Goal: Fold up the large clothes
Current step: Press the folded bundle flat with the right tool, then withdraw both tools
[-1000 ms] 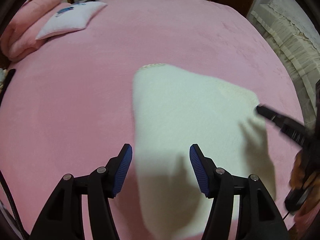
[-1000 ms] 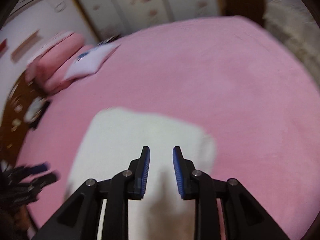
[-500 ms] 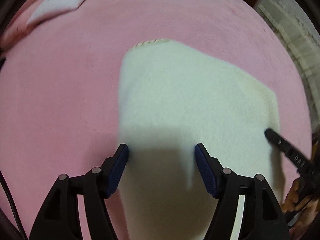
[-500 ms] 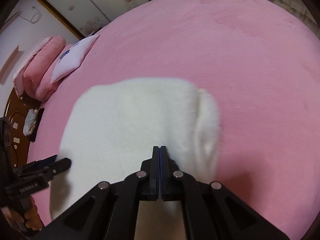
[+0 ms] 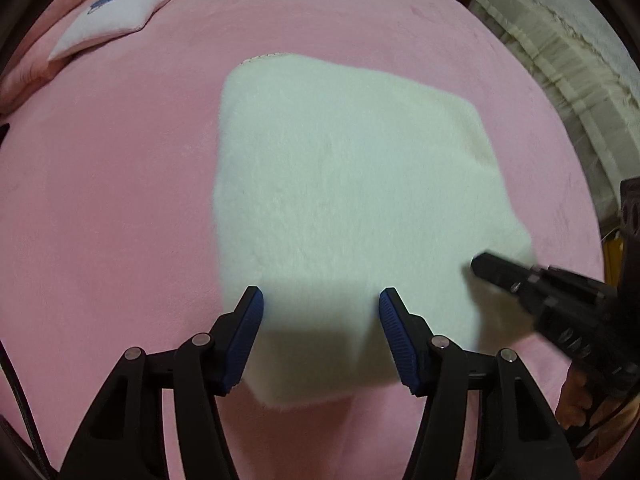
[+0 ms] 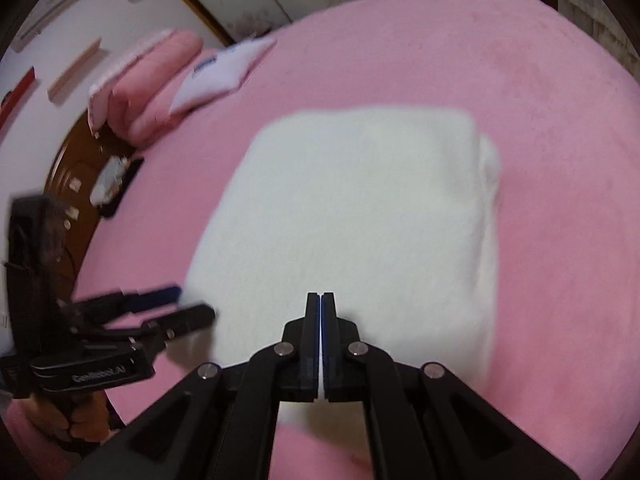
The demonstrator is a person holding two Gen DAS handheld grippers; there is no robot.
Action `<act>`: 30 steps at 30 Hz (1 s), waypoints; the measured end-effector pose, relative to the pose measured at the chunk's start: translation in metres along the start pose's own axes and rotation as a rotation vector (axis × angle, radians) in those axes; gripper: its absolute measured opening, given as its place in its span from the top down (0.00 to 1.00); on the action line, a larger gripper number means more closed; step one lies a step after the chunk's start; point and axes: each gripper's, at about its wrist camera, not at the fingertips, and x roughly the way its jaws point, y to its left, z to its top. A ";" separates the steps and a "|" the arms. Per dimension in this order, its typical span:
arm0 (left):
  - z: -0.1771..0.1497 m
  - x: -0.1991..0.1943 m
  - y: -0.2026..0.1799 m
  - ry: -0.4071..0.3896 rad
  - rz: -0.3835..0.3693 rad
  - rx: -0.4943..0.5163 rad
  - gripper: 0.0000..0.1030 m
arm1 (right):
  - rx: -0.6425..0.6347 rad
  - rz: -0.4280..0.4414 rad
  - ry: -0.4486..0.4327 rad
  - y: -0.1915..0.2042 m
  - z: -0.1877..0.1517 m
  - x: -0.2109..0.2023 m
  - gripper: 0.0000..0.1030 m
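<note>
A fluffy white garment (image 5: pixel 344 200) lies folded into a rough rectangle on the pink bed (image 5: pixel 112 184); it also shows in the right wrist view (image 6: pixel 360 216). My left gripper (image 5: pixel 320 312) is open and hovers over the garment's near edge, holding nothing. My right gripper (image 6: pixel 321 300) is shut, its blue pads pressed together above the garment's near edge, with no cloth between them. The right gripper shows at the garment's right corner in the left wrist view (image 5: pixel 480 266). The left gripper shows at the left of the right wrist view (image 6: pixel 176 304).
A white pillow (image 5: pixel 116 12) and a pink rolled quilt (image 6: pixel 156 76) lie at the bed's far left. A cream ruffled cover (image 5: pixel 560 60) hangs past the bed's right edge. A dark wooden stand (image 6: pixel 80 176) with small items stands left of the bed.
The right gripper closed from slightly open to shut. Both grippers came down close over the garment, then drew back a little. The garment lies flatter and squarer.
</note>
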 end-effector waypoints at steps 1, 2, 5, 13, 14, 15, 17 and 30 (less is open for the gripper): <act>-0.005 0.002 0.002 0.013 0.013 0.003 0.44 | -0.002 -0.052 0.028 0.000 -0.010 0.007 1.00; -0.008 0.004 0.004 0.030 0.018 0.000 0.43 | 0.011 -0.078 0.029 -0.002 -0.019 0.009 1.00; -0.023 0.011 0.020 0.062 -0.003 -0.053 0.40 | 0.109 -0.121 -0.018 -0.019 -0.039 -0.005 1.00; -0.066 -0.020 0.021 0.024 0.072 -0.150 0.40 | 0.260 -0.188 -0.012 -0.029 -0.079 -0.051 0.97; -0.068 -0.022 0.019 0.029 0.075 -0.153 0.40 | 0.248 -0.203 0.012 -0.025 -0.083 -0.049 0.96; -0.070 -0.023 0.017 0.031 0.075 -0.153 0.40 | 0.238 -0.209 0.034 -0.013 -0.084 -0.045 0.95; -0.090 -0.038 0.008 0.038 0.085 -0.151 0.36 | 0.230 -0.220 0.071 -0.008 -0.094 -0.049 0.90; -0.073 -0.099 -0.005 0.087 0.145 -0.140 0.08 | 0.272 -0.258 0.101 0.054 -0.076 -0.104 0.21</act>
